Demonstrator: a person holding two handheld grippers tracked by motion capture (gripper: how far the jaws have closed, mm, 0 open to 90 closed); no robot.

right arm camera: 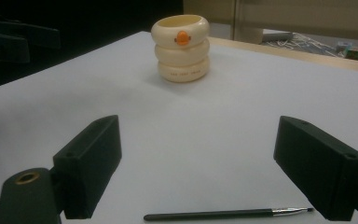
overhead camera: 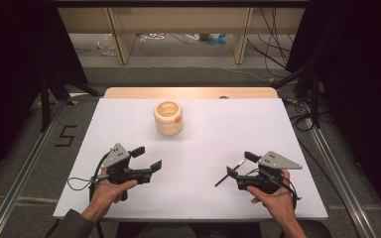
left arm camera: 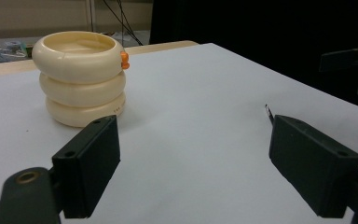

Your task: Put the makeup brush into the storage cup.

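A cream pot (overhead camera: 168, 118) shaped like three stacked rings, with a small orange knob on its side, stands upright on the white table (overhead camera: 203, 134) toward the back centre. It also appears as the pot (left arm camera: 79, 79) and the pot (right arm camera: 182, 46) in the gripper views. A thin black paintbrush (overhead camera: 228, 174) lies flat just in front of my right gripper (overhead camera: 241, 164); the brush (right arm camera: 223, 213) lies crosswise below that gripper's (right arm camera: 198, 168) open jaws, untouched. My left gripper (overhead camera: 147, 158) is open and empty, aimed toward the pot from the near left. The brush tip (left arm camera: 269, 112) peeks past its (left arm camera: 200, 163) right jaw.
A wooden strip (overhead camera: 188, 92) borders the table's far edge. Beyond it lies a floor with cables and the legs of a wooden frame (overhead camera: 121, 44). Metal rails (overhead camera: 25, 168) run along both sides of the table. The right gripper (left arm camera: 354, 65) shows dark at the far right.
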